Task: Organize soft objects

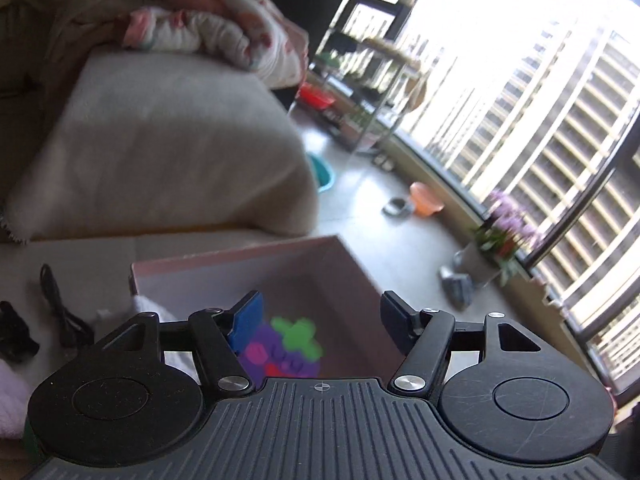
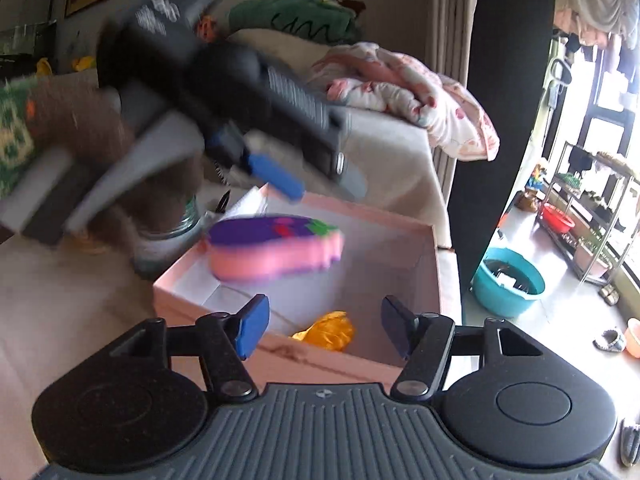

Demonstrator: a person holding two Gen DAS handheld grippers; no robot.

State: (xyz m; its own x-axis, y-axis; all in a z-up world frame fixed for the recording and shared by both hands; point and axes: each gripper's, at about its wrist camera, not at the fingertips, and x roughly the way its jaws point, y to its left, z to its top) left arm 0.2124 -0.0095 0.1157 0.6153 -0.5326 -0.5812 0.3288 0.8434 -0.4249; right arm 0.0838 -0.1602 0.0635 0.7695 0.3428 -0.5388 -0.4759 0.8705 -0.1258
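Purple-and-pink foam grape toy (image 2: pixel 276 248) hangs over the pale pink cardboard box (image 2: pixel 434 264), just below the left claw (image 2: pixel 288 188), its long axis level. Both claws stand open and empty; the right claw (image 2: pixel 324 326) hovers above a yellow satin pouch (image 2: pixel 328 330) inside.

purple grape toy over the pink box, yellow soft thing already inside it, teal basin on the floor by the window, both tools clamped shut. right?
One error: both tools stand open with nothing between their fingers, as each wrist view shows: left tool, right tool. The grape toy, pink box, yellow soft thing and teal basin are as stated.
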